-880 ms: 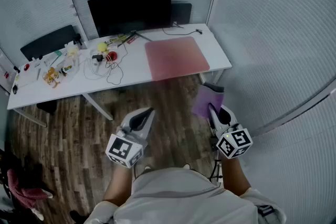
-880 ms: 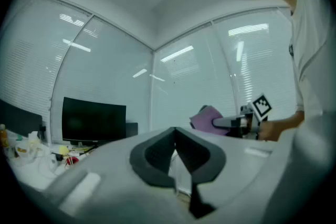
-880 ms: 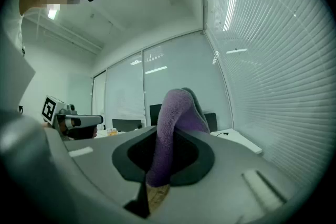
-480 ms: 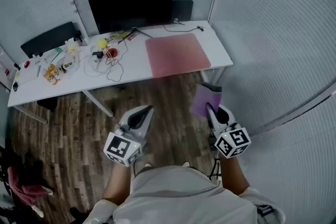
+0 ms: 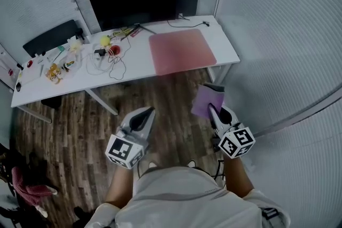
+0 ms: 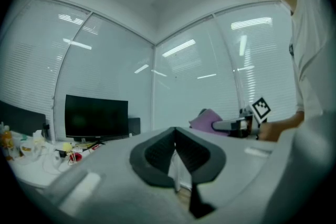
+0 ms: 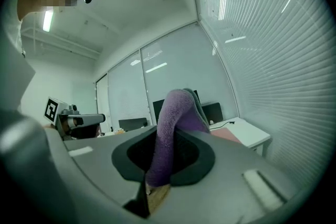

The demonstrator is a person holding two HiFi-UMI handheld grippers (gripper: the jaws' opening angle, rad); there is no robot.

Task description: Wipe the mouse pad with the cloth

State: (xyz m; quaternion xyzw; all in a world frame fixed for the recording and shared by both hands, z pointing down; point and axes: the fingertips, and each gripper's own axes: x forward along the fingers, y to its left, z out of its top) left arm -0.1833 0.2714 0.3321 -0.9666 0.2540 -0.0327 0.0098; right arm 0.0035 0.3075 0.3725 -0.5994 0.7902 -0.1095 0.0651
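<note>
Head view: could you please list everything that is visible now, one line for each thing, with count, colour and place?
desk: one, white, across the upper part
monitor: one, black, at the desk's back edge
mouse pad: one, pinkish red, on the desk's right part
cables: a tangle, white, on the desk left of the mouse pad
small items: several, yellow, red and other colours, on the desk's left part; too small to name
chair: one, black, behind the desk's left end
floor: dark wood planks, in front of the desk
cloth: one, purple, held in the right claw
left claw: one, grey, shut and empty, over the floor
right claw: one, grey, shut on the cloth
</note>
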